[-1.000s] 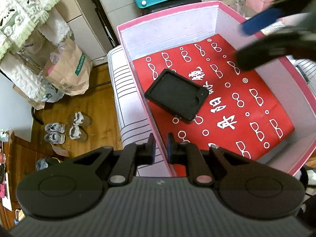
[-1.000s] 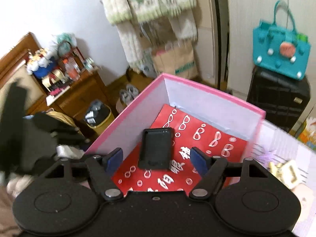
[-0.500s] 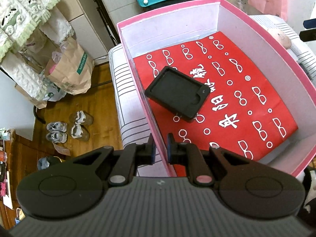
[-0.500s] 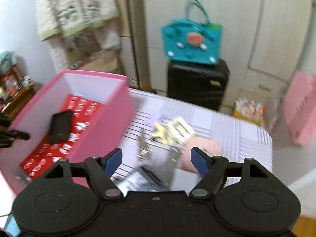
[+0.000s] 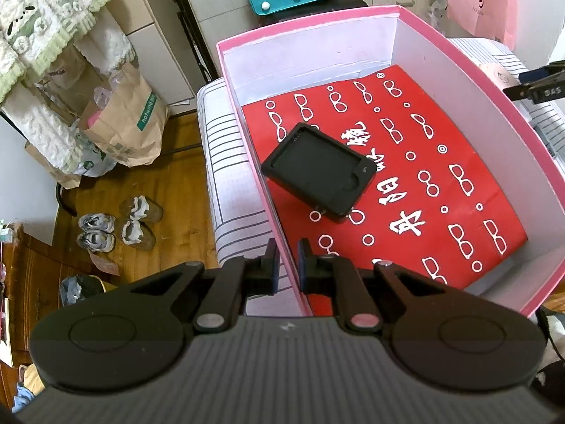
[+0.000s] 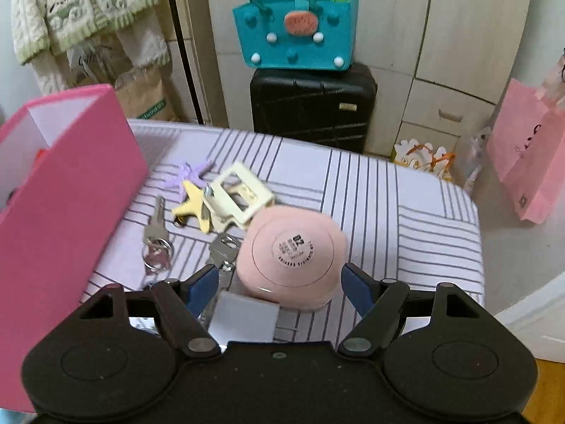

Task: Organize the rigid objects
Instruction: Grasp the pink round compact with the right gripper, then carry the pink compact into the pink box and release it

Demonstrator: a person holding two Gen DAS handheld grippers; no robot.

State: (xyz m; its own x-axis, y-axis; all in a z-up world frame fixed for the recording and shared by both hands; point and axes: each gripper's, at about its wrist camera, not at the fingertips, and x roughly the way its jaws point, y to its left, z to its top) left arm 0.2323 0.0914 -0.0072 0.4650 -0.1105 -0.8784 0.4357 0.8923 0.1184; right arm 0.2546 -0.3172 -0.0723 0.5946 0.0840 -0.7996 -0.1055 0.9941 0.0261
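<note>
Right hand-held gripper (image 6: 279, 284) wide open, empty, aimed at pink round case (image 6: 291, 256) lying flat in lower centre, just beyond fingertips, keys beside. Left hand-held gripper (image 5: 286, 259) pinching pink box (image 5: 247, 148) wall, farther off.

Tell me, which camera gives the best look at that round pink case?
The right wrist view: the pink case lies whole on the striped cover, printed label up, just ahead of the open right tool. The left wrist view catches only a sliver past the pink box.
</note>
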